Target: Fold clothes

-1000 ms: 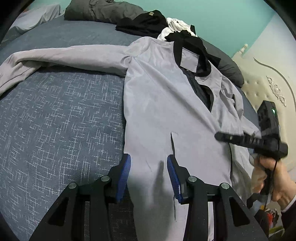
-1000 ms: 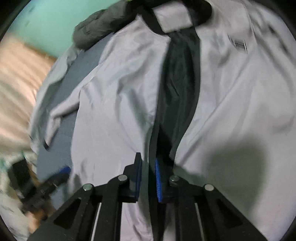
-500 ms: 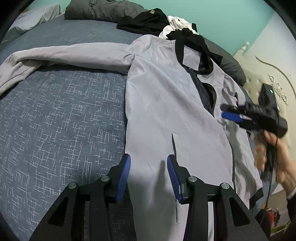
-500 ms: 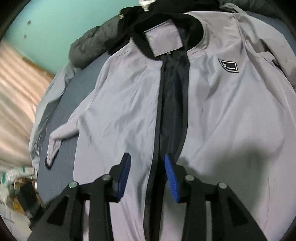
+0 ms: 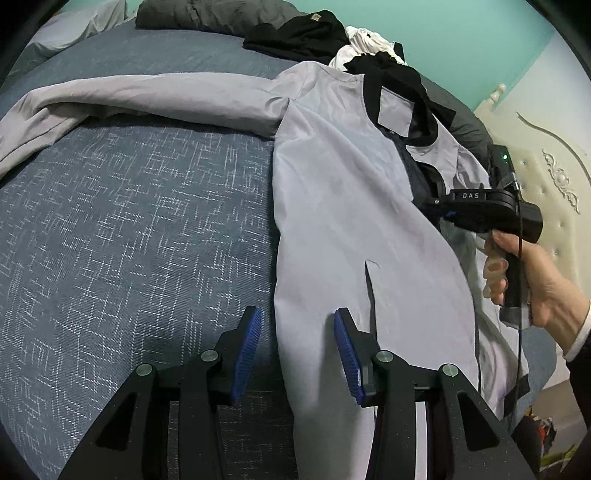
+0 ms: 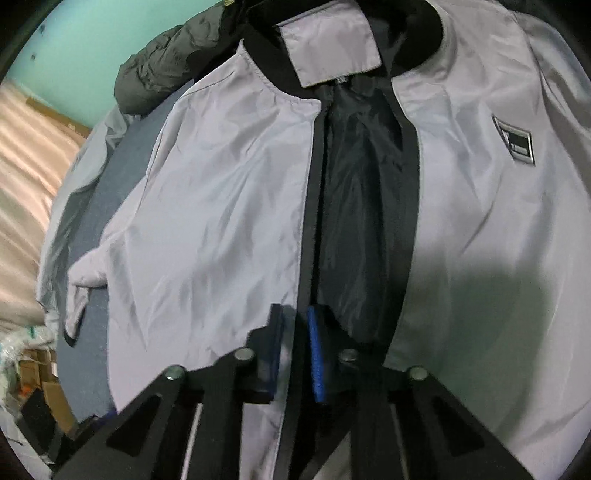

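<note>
Jacket (image 5: pixel 343 206), pale grey, smooth thin cloth with black trim, lies front-up and unzipped on a bed (image 5: pixel 140 221) covered in blue-grey woven fabric with white flecks. Left wrist view: one sleeve (image 5: pixel 147 96) stretches flat toward 10 o'clock, creased at the cuff end. A slit pocket (image 5: pixel 369 280) shows near centre. Left gripper (image 5: pixel 297 350) at 6 o'clock hovers with jaws partly apart over the jacket's side edge, gripping nothing; ribbed blue pads (image 5: pixel 245 354). At 3 o'clock a hand (image 5: pixel 539 280) holds the right gripper (image 5: pixel 439 214), black, pistol-shaped. Heap of dark and white clothes (image 5: pixel 314 33) at 12 o'clock.

Right wrist view: jacket fills the frame, collar (image 6: pixel 332 48) at 12 o'clock, dark glossy lining (image 6: pixel 362 206) showing down the open front, rectangular badge (image 6: pixel 515 142) at 2 o'clock. Right gripper (image 6: pixel 295 354) at 6 o'clock; its jaws have just been closing and are now pinched on the black-trimmed front edge (image 6: pixel 312 229). Grey rumpled garment (image 6: pixel 159 70) at 10 o'clock.
</note>
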Demonstrator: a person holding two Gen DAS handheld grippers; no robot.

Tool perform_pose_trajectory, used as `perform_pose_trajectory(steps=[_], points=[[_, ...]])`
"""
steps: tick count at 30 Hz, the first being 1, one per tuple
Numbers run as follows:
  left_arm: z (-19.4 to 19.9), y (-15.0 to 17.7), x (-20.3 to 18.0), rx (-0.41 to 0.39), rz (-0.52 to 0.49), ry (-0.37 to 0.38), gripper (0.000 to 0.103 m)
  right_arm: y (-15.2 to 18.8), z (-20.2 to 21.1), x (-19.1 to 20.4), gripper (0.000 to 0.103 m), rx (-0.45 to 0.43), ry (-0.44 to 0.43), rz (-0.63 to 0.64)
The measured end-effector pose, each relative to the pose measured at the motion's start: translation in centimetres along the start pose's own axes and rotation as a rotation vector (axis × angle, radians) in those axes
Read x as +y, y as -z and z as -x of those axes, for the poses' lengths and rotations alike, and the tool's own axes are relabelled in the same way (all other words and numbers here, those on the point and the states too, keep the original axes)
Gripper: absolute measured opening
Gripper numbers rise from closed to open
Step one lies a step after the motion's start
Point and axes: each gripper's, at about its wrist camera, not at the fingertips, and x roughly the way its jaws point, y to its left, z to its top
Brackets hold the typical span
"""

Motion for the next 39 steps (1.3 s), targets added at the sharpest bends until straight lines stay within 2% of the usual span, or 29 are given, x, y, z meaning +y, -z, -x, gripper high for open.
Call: perform_pose_trajectory(steps=[2, 6, 9, 11, 12, 15, 16, 18, 20, 21, 22, 23, 24, 28, 30, 33, 35, 39], points=[[0.0, -0.1, 0.0, -0.002, 0.000, 0.000, 0.045, -0.3, 0.7, 0.3, 0.003, -0.038, 0.037, 0.038], [0.0, -0.1, -0.1, 0.002, -0.004, 0.000, 0.045, -0.8, 2.0, 0.4, 0.002, -0.109, 0.114, 0.076], [-0.1, -0.1, 0.0, 0.005, -0.001, 0.000, 0.045, -0.9, 1.5, 0.5, 0.002, -0.088, 0.160, 0.092], [-0.2, -0.2, 0.0, 0.009, -0.001, 0.002, 0.045, -0.8, 0.4, 0.7, 0.002, -0.039, 0.196, 0.098], [-0.2, -0.1, 0.0, 0.012, -0.003, 0.003, 0.045, -1.1, -0.1, 0.9, 0.002, -0.011, 0.185, 0.093], [-0.4, -0.1, 0.0, 0.019, -0.003, 0.007, 0.045, -1.3, 1.2, 0.7, 0.003, -0.050, 0.154, 0.094], [-0.5, -0.2, 0.0, 0.020, -0.003, 0.007, 0.045, -1.4, 2.1, 0.6, 0.008, -0.083, 0.145, 0.090], [-0.5, -0.2, -0.1, 0.019, -0.004, 0.006, 0.045, -1.5, 3.9, 0.2, 0.010, -0.135, 0.178, 0.070], [-0.5, -0.3, -0.2, 0.017, -0.009, 0.007, 0.045, -1.4, 4.9, -0.3, 0.015, -0.147, 0.184, 0.062], [-0.4, -0.4, -0.3, 0.016, -0.012, 0.007, 0.045, -1.3, 5.3, -0.6, 0.022, -0.152, 0.187, 0.059], [-0.5, -0.4, -0.4, 0.016, -0.013, 0.007, 0.045, -1.2, 5.2, -0.8, 0.035, -0.129, 0.183, 0.054], [-0.5, -0.4, -0.4, 0.016, -0.015, 0.006, 0.045, -1.0, 4.9, -1.0, 0.041, -0.102, 0.177, 0.048], [-0.5, -0.4, -0.5, 0.016, -0.016, 0.006, 0.045, -0.9, 4.5, -1.2, 0.042, -0.075, 0.178, 0.048], [-0.5, -0.5, -0.2, 0.016, -0.012, 0.004, 0.045, 1.1, 6.1, -0.9, 0.042, -0.151, 0.196, 0.044], [-0.5, -0.5, -0.1, 0.016, -0.010, 0.004, 0.045, 2.0, 6.6, -1.0, 0.042, -0.160, 0.150, 0.032], [-0.5, -0.5, -0.3, 0.015, -0.015, 0.005, 0.045, 2.5, 5.3, -0.4, 0.042, -0.085, 0.136, 0.081], [-0.5, -0.6, -0.4, 0.014, -0.018, 0.007, 0.045, 2.6, 4.6, -0.2, 0.040, -0.065, 0.142, 0.097], [-0.3, -0.6, -0.2, 0.012, -0.016, 0.003, 0.045, 3.1, 3.0, -1.0, 0.017, -0.016, 0.150, 0.073]])
